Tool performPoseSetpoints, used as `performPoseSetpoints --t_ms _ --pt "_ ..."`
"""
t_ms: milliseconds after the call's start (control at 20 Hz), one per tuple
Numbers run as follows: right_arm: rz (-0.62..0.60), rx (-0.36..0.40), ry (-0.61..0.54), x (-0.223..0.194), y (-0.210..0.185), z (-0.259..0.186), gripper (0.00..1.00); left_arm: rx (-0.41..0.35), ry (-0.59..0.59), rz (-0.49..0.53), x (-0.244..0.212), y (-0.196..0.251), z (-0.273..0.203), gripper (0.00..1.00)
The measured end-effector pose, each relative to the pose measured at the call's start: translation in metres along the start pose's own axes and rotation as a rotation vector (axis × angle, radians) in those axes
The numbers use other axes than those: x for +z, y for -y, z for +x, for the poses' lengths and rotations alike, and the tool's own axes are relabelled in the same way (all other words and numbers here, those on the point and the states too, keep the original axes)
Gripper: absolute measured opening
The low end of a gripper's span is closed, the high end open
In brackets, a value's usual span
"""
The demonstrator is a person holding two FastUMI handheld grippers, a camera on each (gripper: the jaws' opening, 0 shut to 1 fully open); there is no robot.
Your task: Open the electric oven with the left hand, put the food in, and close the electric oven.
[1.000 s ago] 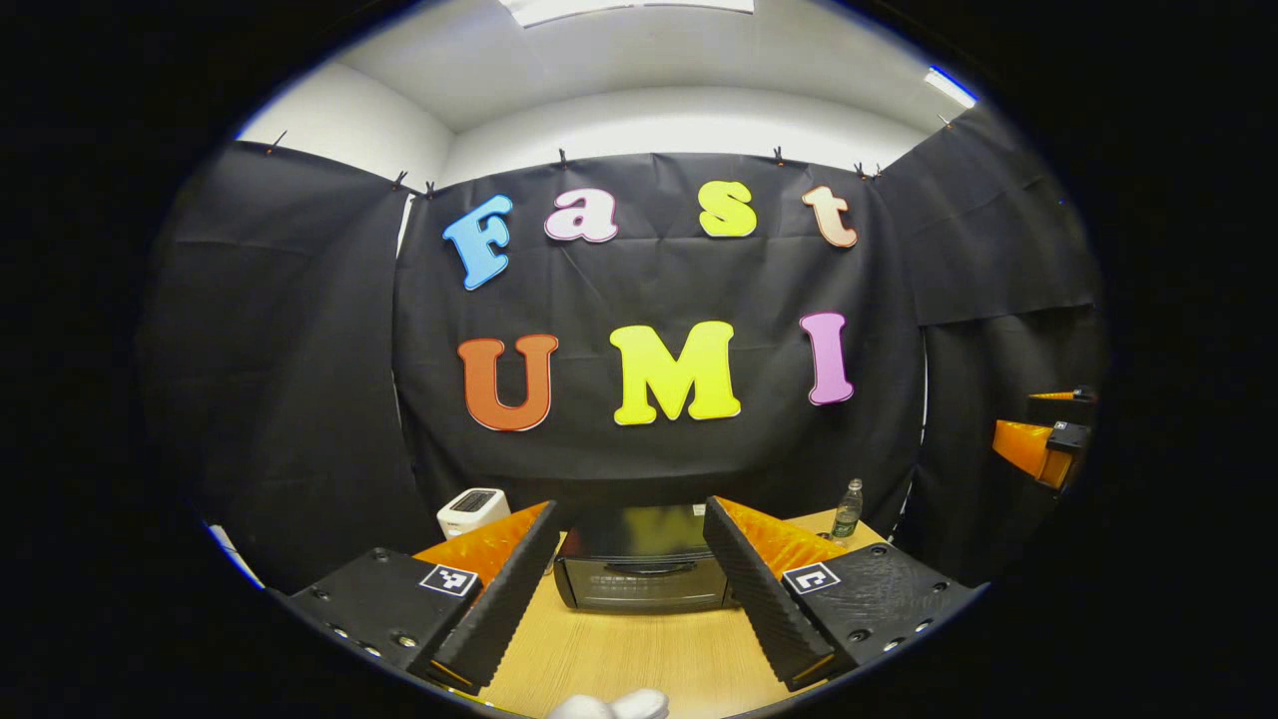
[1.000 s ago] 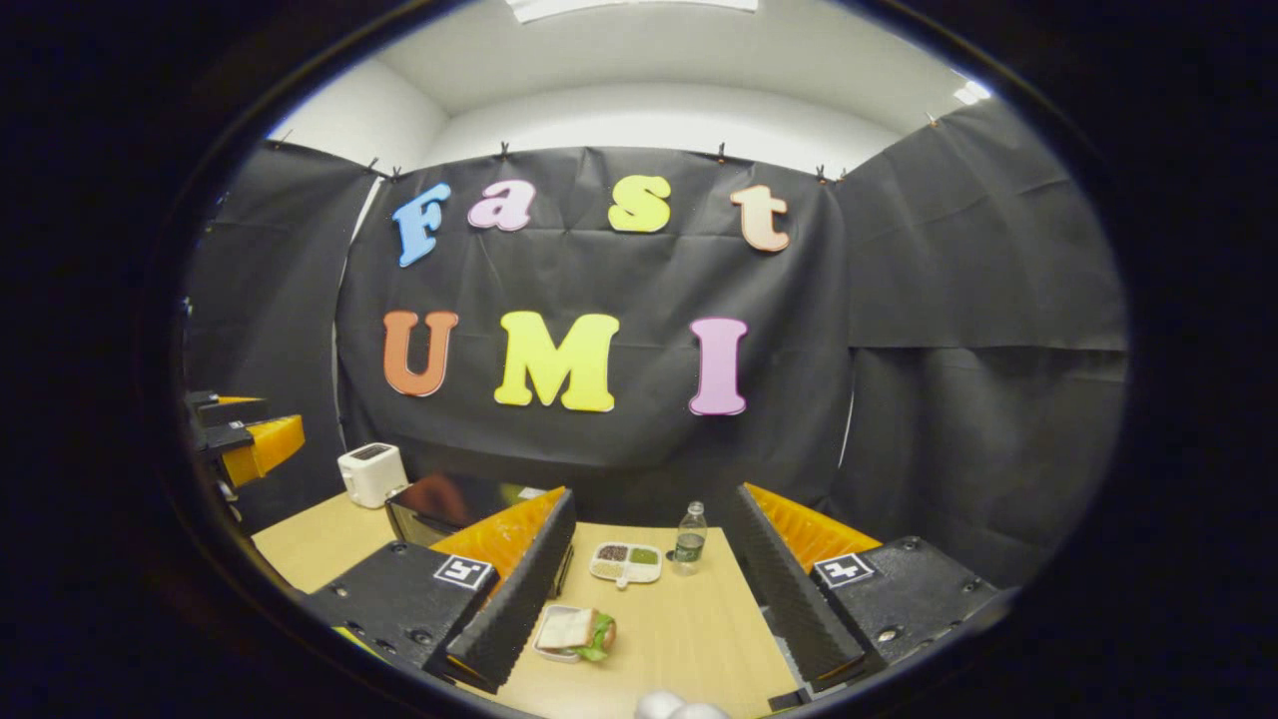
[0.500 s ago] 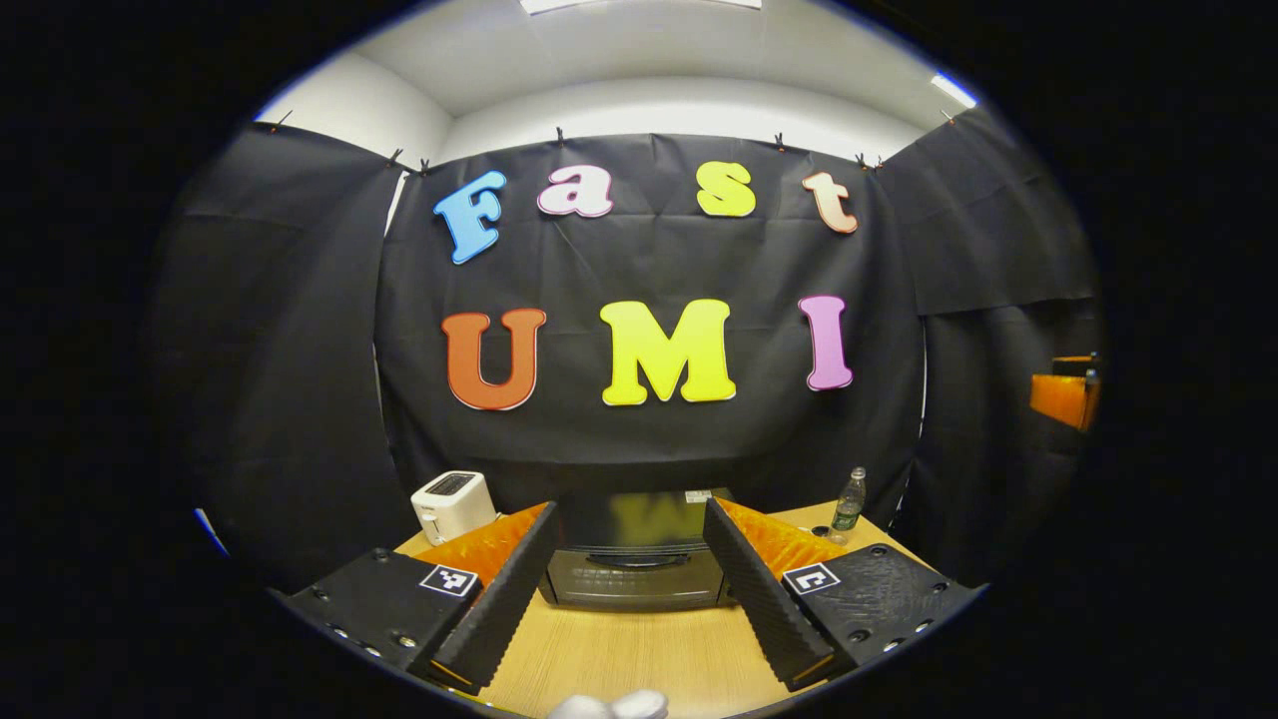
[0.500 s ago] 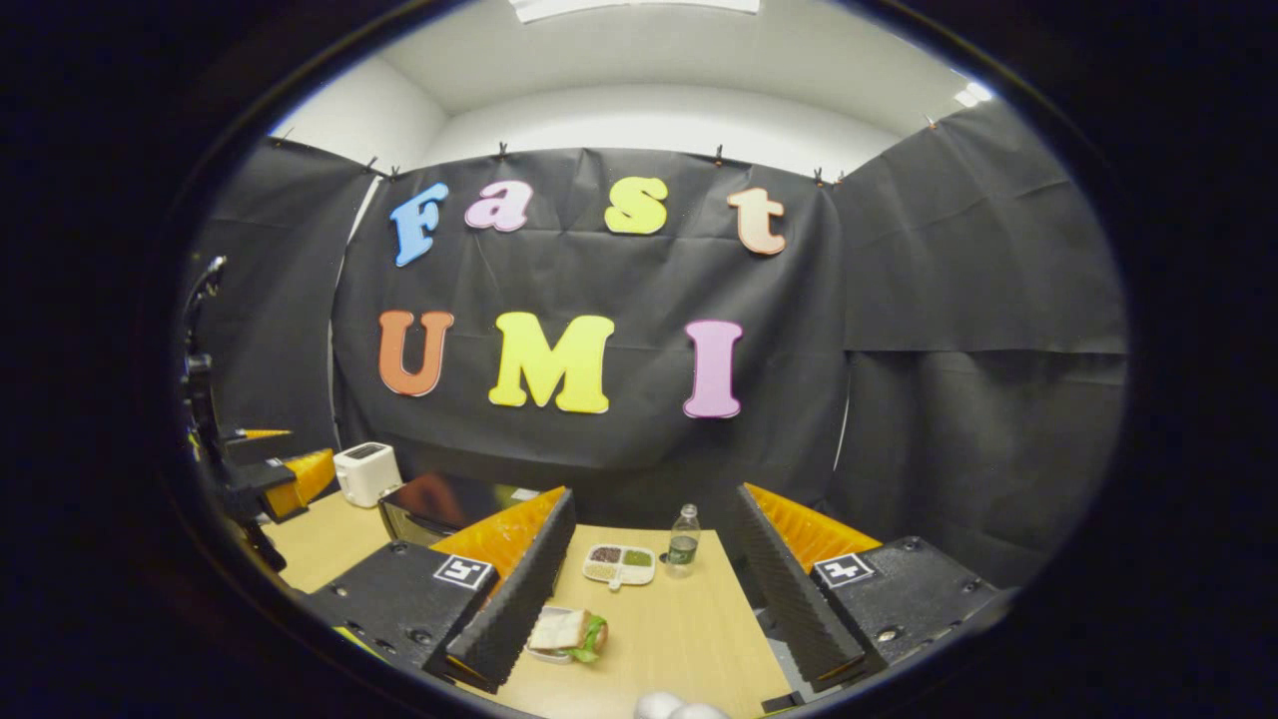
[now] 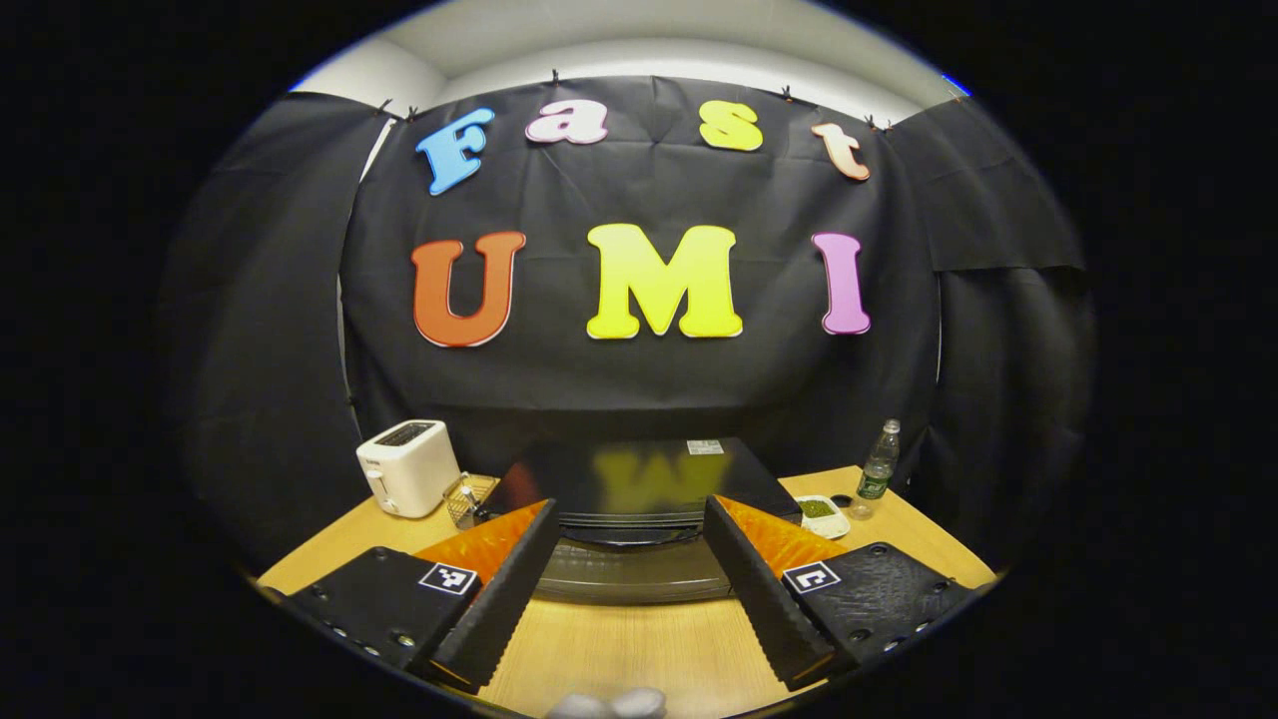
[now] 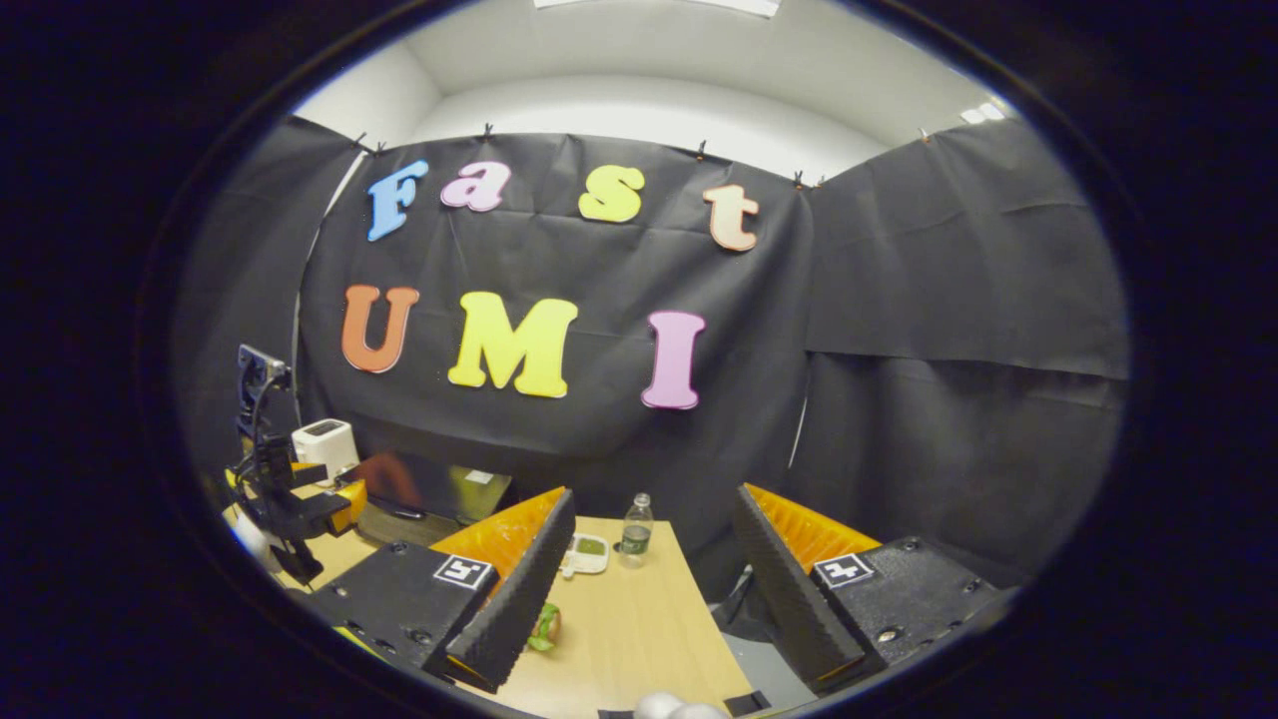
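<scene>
Left gripper (image 5: 631, 584): jaws wide apart, nothing between them, aimed square at the electric oven (image 5: 639, 499) and near its front. Door handle (image 5: 629, 536) framed in the gap between the fingers, not yet touched as far as could be told. Door apparently shut, dark glass top reflecting the wall. Oven standing on the wooden table (image 5: 639, 649), with a white toaster (image 5: 404, 467) to its left, a small wire rack (image 5: 467, 497) just beside it, and a divided dish (image 5: 821, 511) and water bottle (image 5: 879, 464) to its right.

Right gripper (image 6: 647, 589): jaws likewise spread and empty, held above the table's right part. Food, a sandwich (image 6: 544, 627) with green leaf showing, lying on the table and partly hidden behind the left finger of that gripper; not grasped. Farther back, the dish and the bottle; off to the left, the oven and the other gripper at its front.

Judged very early in the task: nothing completed. Left to do: taking the handle and swinging the door down, picking up the sandwich, placing it inside, shutting the door. Approach to the handle judged the step in hand.
</scene>
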State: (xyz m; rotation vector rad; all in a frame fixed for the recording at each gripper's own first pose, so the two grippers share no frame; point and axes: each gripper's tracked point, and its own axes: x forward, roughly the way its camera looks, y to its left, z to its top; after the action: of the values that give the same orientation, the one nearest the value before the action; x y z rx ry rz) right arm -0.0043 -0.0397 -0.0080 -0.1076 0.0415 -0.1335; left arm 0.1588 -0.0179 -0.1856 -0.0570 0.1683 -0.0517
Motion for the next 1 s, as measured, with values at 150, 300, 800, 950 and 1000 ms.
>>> performPoseSetpoints --t_ms 150,300,800,950,1000 --pt "-0.012 -0.036 -0.025 -0.007 0.004 0.000 0.93 0.004 -0.038 0.008 -0.020 -0.003 0.037 0.95" --pt "-0.017 -0.061 -0.056 -0.017 0.006 0.003 0.93 -0.003 -0.073 0.019 -0.039 -0.001 0.068 0.95" --pt "0.001 -0.053 -0.091 -0.024 -0.007 0.009 0.96 -0.005 -0.162 0.039 -0.063 -0.007 0.087 0.92" --pt "0.010 -0.045 -0.096 -0.029 -0.012 0.008 0.95 -0.004 -0.165 0.040 -0.063 -0.006 0.077 0.99" --pt "0.006 -0.041 -0.099 -0.030 -0.013 0.005 0.95 -0.005 -0.164 0.039 -0.064 -0.006 0.073 0.98"
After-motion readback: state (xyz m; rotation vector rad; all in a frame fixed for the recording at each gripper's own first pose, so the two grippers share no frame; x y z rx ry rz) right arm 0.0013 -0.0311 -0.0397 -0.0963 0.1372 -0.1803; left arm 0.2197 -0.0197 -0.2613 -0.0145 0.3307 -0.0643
